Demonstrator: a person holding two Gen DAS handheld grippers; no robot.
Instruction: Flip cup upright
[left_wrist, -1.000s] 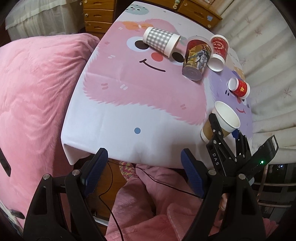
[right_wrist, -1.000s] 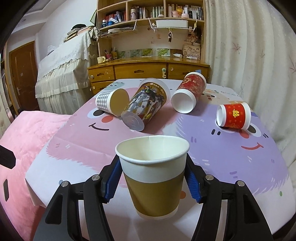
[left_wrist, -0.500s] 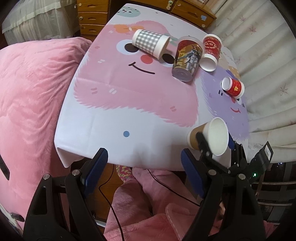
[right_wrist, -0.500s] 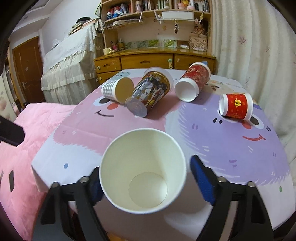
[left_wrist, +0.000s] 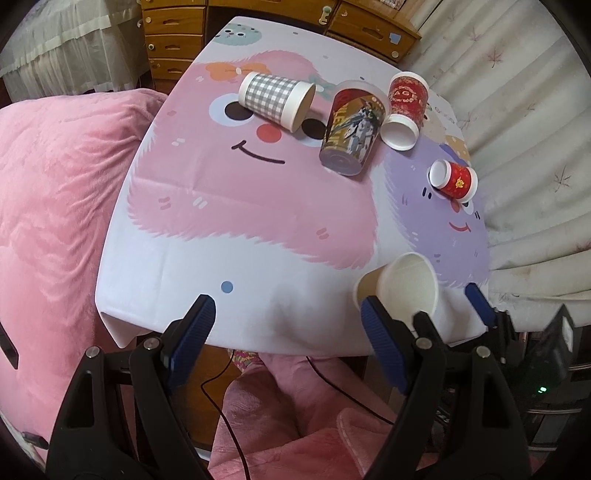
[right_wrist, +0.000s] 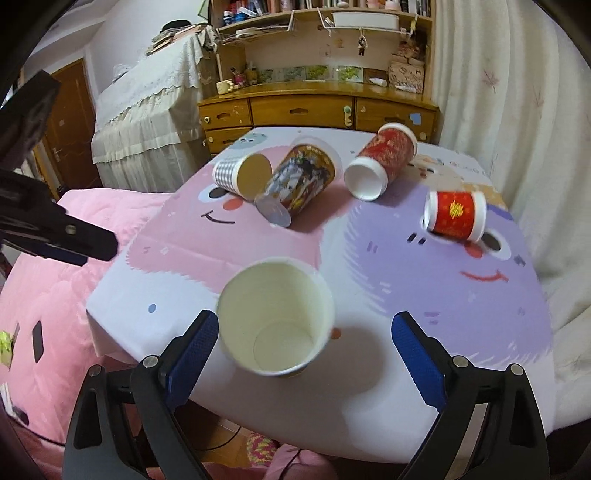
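A brown and white paper cup (right_wrist: 275, 319) stands near the table's front edge, its mouth open toward the right wrist camera; it also shows in the left wrist view (left_wrist: 400, 288). My right gripper (right_wrist: 304, 350) is open, its blue pads wide on either side of the cup; the left pad is close to it, the right pad well apart. My left gripper (left_wrist: 286, 332) is open and empty in front of the table's front edge. Several other cups lie on their sides farther back: a checked one (left_wrist: 275, 99), a printed one (left_wrist: 351, 127), a red one (left_wrist: 404, 105) and a small red one (left_wrist: 454, 181).
The table (left_wrist: 258, 236) has a pink and purple cartoon cloth. A pink blanket (left_wrist: 48, 206) lies to the left. A wooden dresser (right_wrist: 317, 110) stands behind the table and a curtain (right_wrist: 517, 110) hangs on the right. A cable (left_wrist: 221, 380) hangs below the table.
My right gripper has opened and let go of the brown cup, then drawn back and up. The cup now stands free of the pads. Both cameras have shifted.
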